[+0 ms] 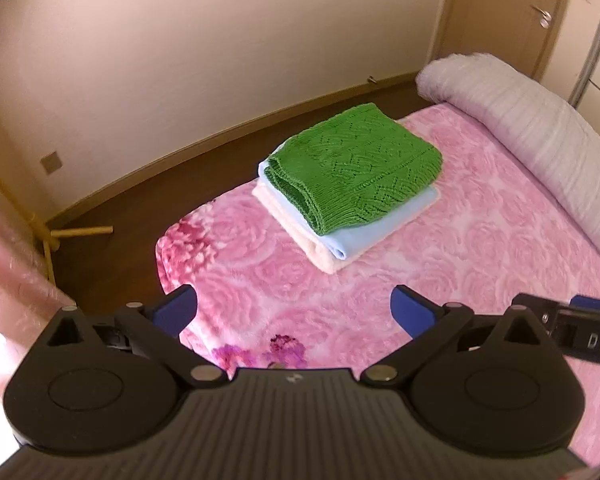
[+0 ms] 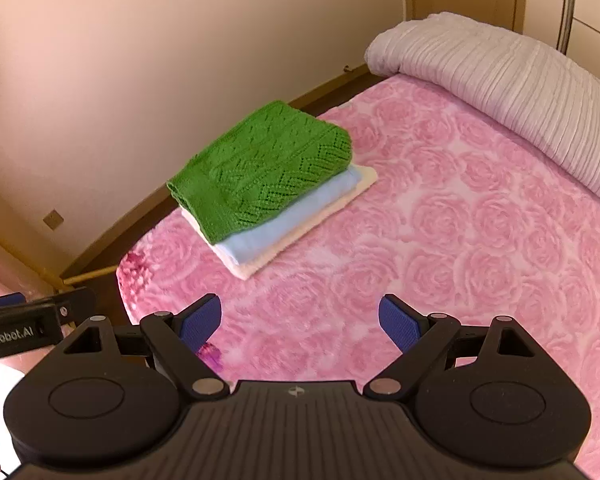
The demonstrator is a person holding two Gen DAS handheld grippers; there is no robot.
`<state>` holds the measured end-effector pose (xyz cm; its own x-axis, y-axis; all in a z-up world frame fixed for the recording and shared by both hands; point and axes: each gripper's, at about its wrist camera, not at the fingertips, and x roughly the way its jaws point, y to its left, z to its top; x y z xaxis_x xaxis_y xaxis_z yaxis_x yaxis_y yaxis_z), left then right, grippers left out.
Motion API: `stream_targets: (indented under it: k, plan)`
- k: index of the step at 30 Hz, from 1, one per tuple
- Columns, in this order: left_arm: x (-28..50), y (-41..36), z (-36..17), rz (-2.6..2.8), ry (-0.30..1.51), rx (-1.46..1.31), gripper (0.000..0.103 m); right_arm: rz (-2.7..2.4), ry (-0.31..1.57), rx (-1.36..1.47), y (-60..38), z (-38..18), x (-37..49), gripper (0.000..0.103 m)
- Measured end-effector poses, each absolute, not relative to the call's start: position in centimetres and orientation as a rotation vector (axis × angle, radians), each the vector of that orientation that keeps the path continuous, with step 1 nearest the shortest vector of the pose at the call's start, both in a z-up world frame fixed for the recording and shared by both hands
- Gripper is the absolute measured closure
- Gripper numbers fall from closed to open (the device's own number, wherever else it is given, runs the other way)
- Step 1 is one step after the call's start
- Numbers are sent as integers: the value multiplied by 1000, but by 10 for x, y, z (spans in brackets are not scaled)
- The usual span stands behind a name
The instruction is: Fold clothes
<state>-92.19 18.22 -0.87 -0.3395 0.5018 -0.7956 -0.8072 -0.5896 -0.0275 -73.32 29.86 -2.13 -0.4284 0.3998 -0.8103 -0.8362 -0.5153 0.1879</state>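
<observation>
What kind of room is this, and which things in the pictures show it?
Most likely a bedroom. A bed with a pink rose-patterned blanket fills the view, a rolled pale quilt lies along its far edge, and a stack of folded clothes sits on it. A door is behind.

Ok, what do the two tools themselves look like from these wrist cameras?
The left tool and the right tool look alike: matte black ribbed bodies, round side housings, silver pivot pins, black linkage arms and blue textured finger pads. Each view shows the other tool's black bar with white lettering. No cables or sleeves show.
</observation>
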Motion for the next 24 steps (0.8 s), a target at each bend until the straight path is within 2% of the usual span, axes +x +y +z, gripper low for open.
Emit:
stream_targets:
  k: [12, 24]
  plan:
    - [-903, 194, -8, 1995, 414, -1057, 1, 2022, 662, -992, 315, -18, -727, 14]
    - [-904, 224, -32, 1965, 471, -1139, 1, 2021, 720, -1085, 350, -35, -733, 14]
